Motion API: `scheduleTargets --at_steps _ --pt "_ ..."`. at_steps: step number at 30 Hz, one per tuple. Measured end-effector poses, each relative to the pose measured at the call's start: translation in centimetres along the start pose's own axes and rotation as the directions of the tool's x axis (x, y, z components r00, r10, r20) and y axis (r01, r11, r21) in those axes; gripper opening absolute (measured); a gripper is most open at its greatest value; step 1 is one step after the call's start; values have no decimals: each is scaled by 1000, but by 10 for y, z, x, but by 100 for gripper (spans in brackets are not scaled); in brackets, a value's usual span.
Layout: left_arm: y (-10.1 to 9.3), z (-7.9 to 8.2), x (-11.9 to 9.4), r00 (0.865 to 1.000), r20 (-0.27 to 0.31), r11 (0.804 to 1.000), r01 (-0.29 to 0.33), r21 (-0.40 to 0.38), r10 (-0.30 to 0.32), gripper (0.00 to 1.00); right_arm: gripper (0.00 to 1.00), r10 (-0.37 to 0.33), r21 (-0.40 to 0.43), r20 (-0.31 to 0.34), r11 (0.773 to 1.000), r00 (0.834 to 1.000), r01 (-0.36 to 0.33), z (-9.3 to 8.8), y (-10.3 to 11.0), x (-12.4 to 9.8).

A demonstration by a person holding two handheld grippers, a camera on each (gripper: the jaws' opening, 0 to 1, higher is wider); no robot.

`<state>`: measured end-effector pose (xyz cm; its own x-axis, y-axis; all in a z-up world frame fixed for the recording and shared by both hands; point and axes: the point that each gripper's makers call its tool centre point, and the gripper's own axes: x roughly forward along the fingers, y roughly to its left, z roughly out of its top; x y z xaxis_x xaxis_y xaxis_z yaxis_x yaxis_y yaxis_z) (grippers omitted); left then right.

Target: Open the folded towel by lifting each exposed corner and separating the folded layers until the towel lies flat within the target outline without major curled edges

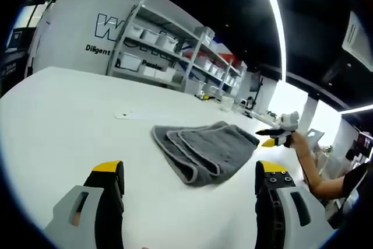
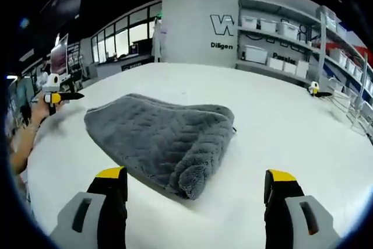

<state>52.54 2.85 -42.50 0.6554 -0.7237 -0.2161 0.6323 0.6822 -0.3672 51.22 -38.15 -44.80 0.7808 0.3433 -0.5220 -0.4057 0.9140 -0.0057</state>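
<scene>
Right gripper (image 2: pixel 195 193): jaws spread, empty; left gripper (image 1: pixel 189 188) likewise. Grey towel (image 2: pixel 166 138) folded on white table (image 2: pixel 274 126), 12 o'clock. Soft, limp, probably light; I'd pinch the layered corner (image 1: pixel 189 173).

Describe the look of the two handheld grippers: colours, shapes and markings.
Left gripper: two grey jaws with black inner faces and yellow tips; one jaw shows small screw holes. Right gripper: the same grey, black and yellow build, each jaw with a dark slot.

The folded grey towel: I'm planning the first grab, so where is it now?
The folded grey towel lies on the white table, just ahead of the open right gripper; in the left gripper view it lies centre-right.
</scene>
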Motion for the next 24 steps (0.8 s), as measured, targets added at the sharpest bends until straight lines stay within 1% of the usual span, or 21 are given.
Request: scheduleTargets --at_steps 1,4,7,10,16,19,20,24 --pt "0 0 0 1000 -1 1000 -1 1 1 92 99 13 -7 11 1000 1000 -12 3 5 0" --pt "0 0 -1 1000 -1 1000 -3 3 3 92 99 19 -33 23 999 1000 -18 8 13 0" --pt "-1 -1 -1 1000 -2 1000 -2 1 2 91 99 12 -63 13 998 1000 -12 9 18 2" --pt "0 -1 -1 1000 -3 1000 -3 1 3 91 99 21 -79 22 997 1000 -19 14 24 3" --pt "-3 2 -2 1000 6 1000 3 2 -3 91 99 54 -86 62 995 997 -48 25 41 4" --pt "-2 4 -3 1000 10 1000 4 2 -4 91 99 85 -83 79 993 993 -79 31 52 7" --pt "-2 4 -3 1000 13 1000 5 1 -5 91 99 104 -85 72 991 992 -98 31 57 9" --pt "-2 6 -4 1000 17 1000 4 -5 -4 91 98 132 -82 61 989 989 -126 35 67 12"
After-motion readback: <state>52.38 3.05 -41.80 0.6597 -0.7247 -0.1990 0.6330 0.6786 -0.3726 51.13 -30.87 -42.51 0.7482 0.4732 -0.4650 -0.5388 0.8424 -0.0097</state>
